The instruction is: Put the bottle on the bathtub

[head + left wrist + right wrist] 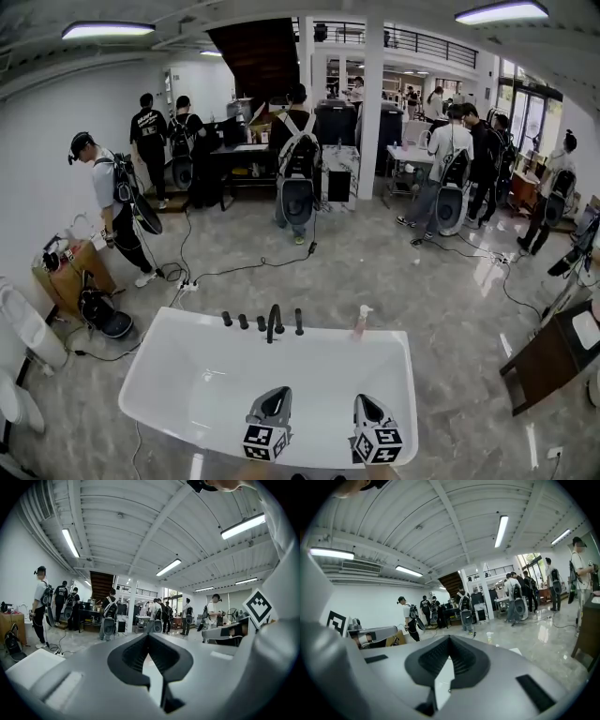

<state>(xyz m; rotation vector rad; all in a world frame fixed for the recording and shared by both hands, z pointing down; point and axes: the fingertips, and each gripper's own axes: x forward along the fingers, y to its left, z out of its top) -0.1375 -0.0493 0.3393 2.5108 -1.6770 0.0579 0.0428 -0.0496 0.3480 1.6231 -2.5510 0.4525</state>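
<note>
Pink-tinted spray bottle (361, 322) upright on far rim of white bathtub (187, 330), just right of black faucet (274, 323) and its row of black knobs. Same bottle tiny in right gripper view (489, 637), well beyond the jaw tips, on the tub edge. Left gripper (278, 392) and right gripper (361, 398) side by side low in head view, over near side of tub, both well apart from the bottle, pointing toward it. Left gripper (148, 634) jaws pressed together at the tips, nothing pinched. Right gripper (449, 637) jaws likewise pressed together, nothing between them. Marker cubes visible on both. Tub interior bare and white. Grey glossy floor (375, 262) behind, black cables across it, several people with backpacks standing near tables in the background. Dark wooden table (553, 356) at right of tub.
</note>
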